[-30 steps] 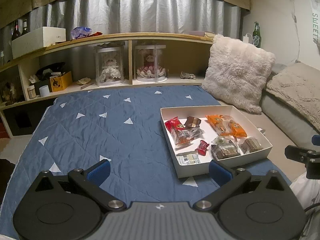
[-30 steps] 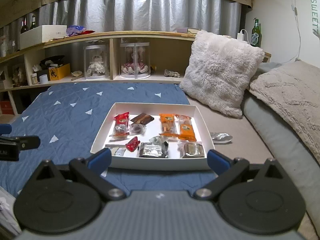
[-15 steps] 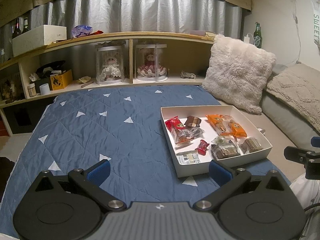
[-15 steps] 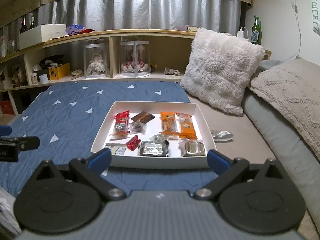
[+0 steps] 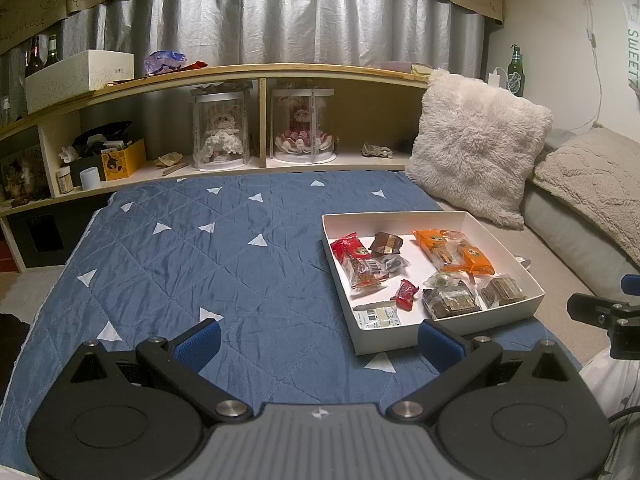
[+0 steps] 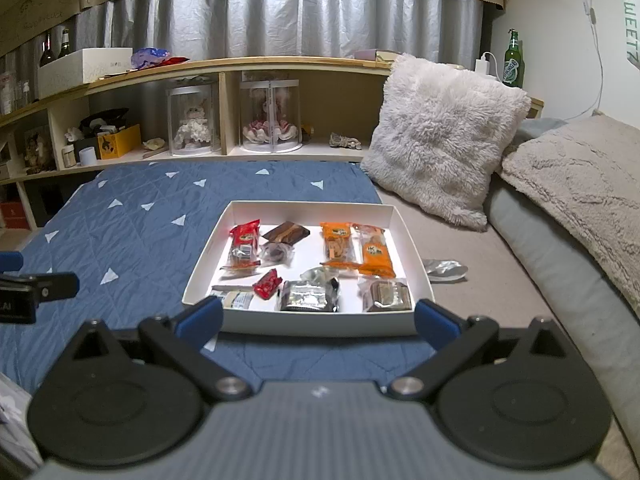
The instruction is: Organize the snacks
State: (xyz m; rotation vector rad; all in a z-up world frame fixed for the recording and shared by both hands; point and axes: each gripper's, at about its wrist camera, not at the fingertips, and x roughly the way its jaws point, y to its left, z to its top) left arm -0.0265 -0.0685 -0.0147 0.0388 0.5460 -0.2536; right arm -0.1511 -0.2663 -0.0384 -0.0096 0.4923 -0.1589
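A white shallow box (image 6: 304, 325) (image 5: 384, 342) lies on the blue quilt and holds several wrapped snacks: red packs (image 6: 245, 236), orange packs (image 6: 374, 254), a brown bar (image 6: 286, 233), a small red candy (image 6: 267, 284) and silver-brown packs (image 6: 308, 297). A silver wrapper (image 6: 445, 269) lies on the beige sheet right of the box. My left gripper (image 5: 319, 340) is open and empty, left of the box. My right gripper (image 6: 318, 320) is open and empty, just in front of the box's near wall.
The blue quilt (image 5: 180, 264) covers the bed. A fluffy white pillow (image 6: 440, 136) and a beige pillow (image 6: 580, 184) lie at the right. A wooden shelf (image 5: 256, 76) behind holds two doll cases, boxes and bottles.
Both grippers have barely shifted; the views rose slightly. The snacks and box have not moved.
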